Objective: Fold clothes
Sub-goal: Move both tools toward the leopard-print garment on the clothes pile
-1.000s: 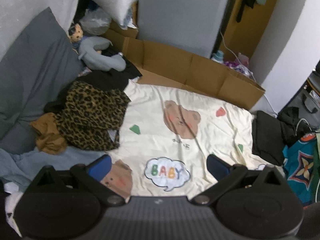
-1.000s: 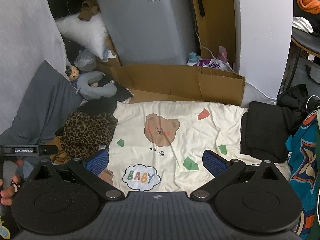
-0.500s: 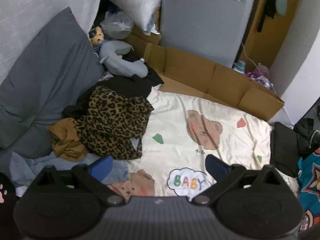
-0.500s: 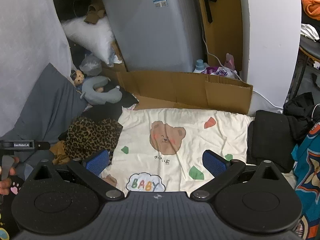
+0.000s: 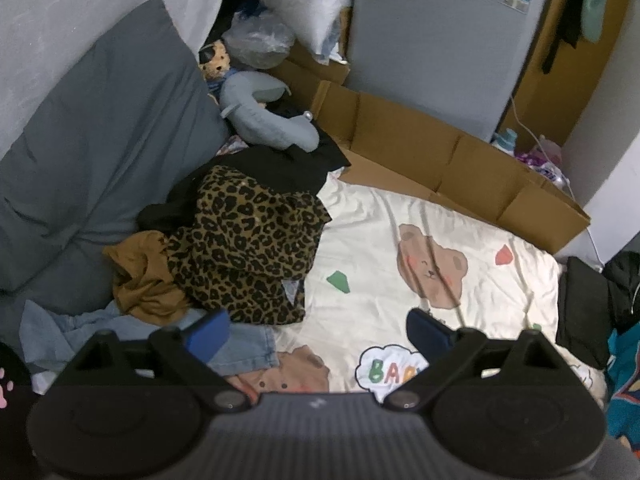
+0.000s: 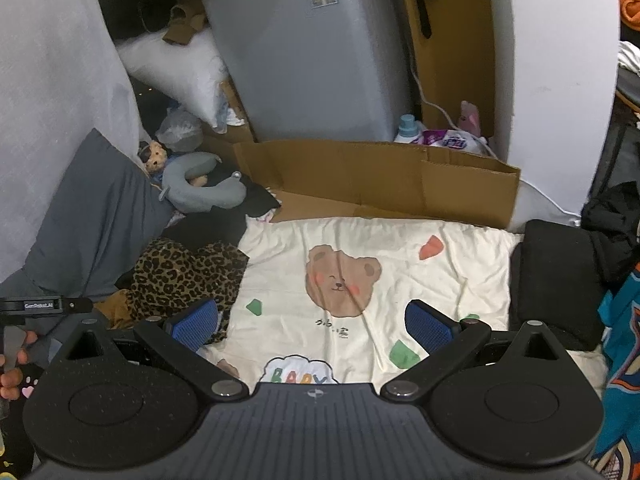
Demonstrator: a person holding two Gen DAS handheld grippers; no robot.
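Clothes lie in a loose heap just left of the cream bear-print blanket (image 5: pixel 436 248), the landmark here: a crumpled leopard-print garment (image 5: pixel 248 252) on top, a mustard-brown piece (image 5: pixel 140 276) at its left edge, a black piece (image 5: pixel 280 168) behind, and pale blue denim (image 5: pixel 240 344) nearest the left gripper (image 5: pixel 318 330). At the blanket's right edge sits a flat black stack (image 6: pixel 556 280) that looks folded. Both tools stand spread wide with nothing between the pads, the right gripper (image 6: pixel 312 322) hanging over the blanket's near half. Judged from this, a heap garment is the likely target: pinch a single layer at a hem or shoulder seam, lift it clear of its neighbours, and spread it flat on the blanket's bare middle before creasing.
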